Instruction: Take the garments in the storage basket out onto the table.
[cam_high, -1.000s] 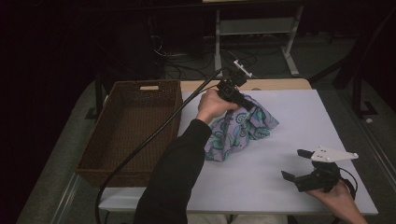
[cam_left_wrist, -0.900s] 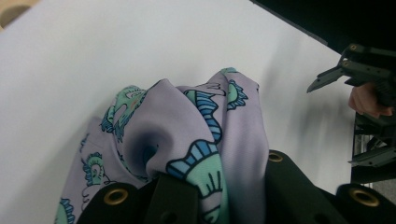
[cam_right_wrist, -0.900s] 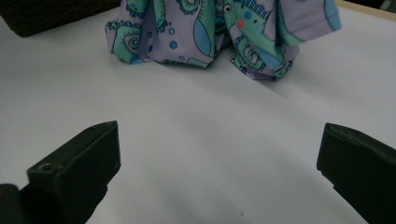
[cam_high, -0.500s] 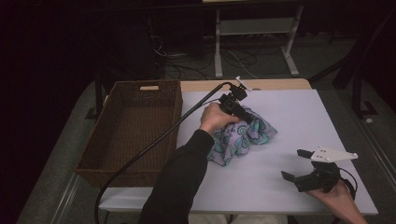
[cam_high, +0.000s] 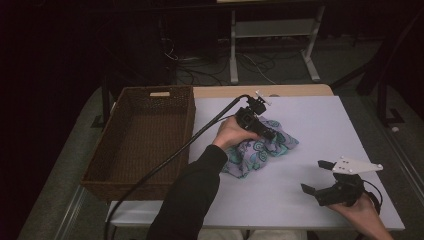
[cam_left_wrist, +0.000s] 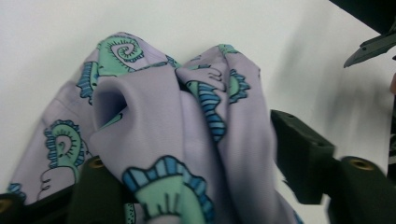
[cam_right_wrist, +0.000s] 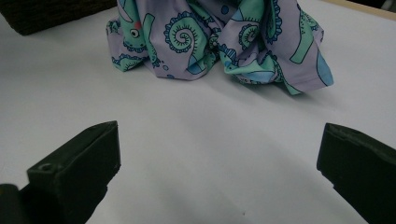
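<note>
Left gripper: jaws just opened, cloth loose between them. Right gripper: open, empty. Risk: folds snagging on withdrawal, dragging cloth.

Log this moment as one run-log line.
left tool: on patterned cloth, jaws just been opening, cloth between them | right tool: open, nothing held, over white table | wicker basket: left of cloth

My high view is dim, with the room beyond the tabletop nearly black. Close to my left tongs the cloth blurs, and soft shadows fall beside it.
</note>
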